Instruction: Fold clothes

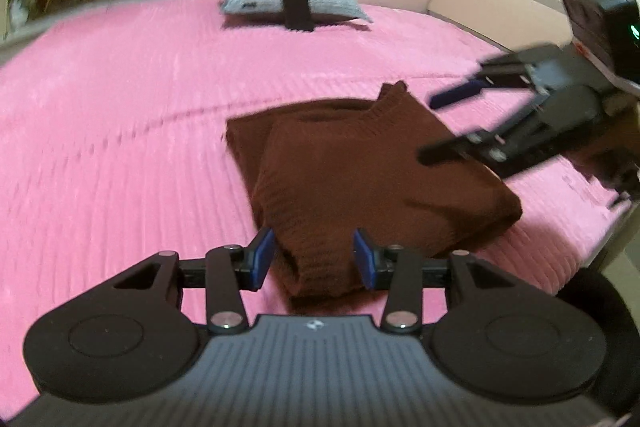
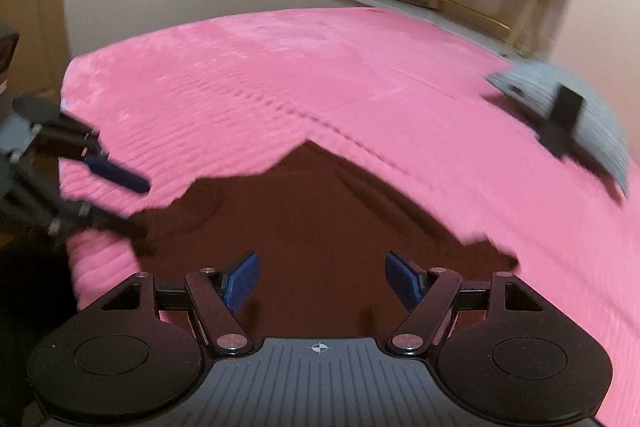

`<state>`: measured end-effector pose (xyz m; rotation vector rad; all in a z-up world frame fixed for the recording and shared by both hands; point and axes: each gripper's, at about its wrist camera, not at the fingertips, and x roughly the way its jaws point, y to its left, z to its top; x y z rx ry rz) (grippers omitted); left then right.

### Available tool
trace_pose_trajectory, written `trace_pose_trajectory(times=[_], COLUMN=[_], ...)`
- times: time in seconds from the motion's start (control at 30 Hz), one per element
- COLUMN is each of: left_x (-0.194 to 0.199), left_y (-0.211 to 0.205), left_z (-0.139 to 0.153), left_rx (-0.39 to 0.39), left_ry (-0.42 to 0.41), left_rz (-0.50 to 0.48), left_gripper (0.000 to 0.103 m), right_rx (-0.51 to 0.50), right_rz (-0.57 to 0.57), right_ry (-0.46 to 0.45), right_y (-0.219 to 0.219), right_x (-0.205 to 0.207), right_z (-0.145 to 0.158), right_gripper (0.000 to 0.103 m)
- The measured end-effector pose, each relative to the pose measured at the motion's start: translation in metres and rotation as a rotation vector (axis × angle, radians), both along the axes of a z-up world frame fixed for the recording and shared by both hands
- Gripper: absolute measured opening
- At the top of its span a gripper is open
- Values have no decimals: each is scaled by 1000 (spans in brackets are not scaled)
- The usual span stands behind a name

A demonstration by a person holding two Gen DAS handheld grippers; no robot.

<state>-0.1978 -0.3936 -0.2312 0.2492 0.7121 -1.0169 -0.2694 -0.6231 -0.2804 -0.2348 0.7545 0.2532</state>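
Both of your grippers hang over the bed with their jaws spread and nothing between them. Your left gripper (image 1: 314, 259) sits low at the near corner of the brown sweater (image 1: 360, 167), its blue pads (image 1: 262, 257) standing either side of that corner without pinching it; whether they brush the knit you cannot tell from the left wrist view. Your right gripper (image 1: 434, 125) shows in that same view on the sweater's far right side, fingers parted wide, one blue-tipped finger above the pink and the other over the brown cloth, all of it blurred. From the right wrist view, your right gripper (image 2: 320, 281) looks straight down on the sweater (image 2: 320, 219), pads (image 2: 240, 281) well apart and gripping nothing, while your left gripper (image 2: 128, 203) enters from the left edge, also spread. You have the sweater folded into a compact, thick bundle, collar toward the far side, lying on the pink ribbed bedspread (image 1: 120, 127) near the bed's right edge. Farther back on the bedspread rests a grey pillow (image 1: 292, 1) with a black object (image 1: 296, 5) leaning against it, well apart from the sweater.
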Motion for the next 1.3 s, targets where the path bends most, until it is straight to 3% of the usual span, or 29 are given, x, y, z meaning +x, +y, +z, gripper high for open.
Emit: trace_pose_trajectory(times=[0.2, 0.37, 0.63, 0.93, 1.17, 1.2, 1.27, 1.3], left_x=[8, 13, 18, 23, 23, 22, 21, 21], left_y=[8, 12, 18, 19, 20, 20, 21, 21], left_z=[-24, -32, -42, -45, -48, -48, -48, -47], left_rx=[-41, -80, -113, -130, -134, -135, -136, -135], left_ry=[142, 173, 166, 184, 188, 191, 192, 191], left_rz=[-4, -11, -42, -67, -57, -54, -49, -48], left_gripper=[39, 37, 22, 22, 22, 22, 22, 22], right_rx=[-69, -110, -204, -28, 87, 104, 143, 141], right_rz=[124, 204, 323, 270, 337, 331, 332, 326], right_ry=[26, 71, 171, 269, 342, 348, 353, 346], right_y=[18, 29, 41, -5, -18, -19, -22, -22], right_x=[55, 85, 119, 145, 168, 169, 164, 158], right_z=[-10, -20, -37, -37, -52, -53, -48, -45], right_gripper=[73, 73, 73, 73, 72, 69, 38, 34])
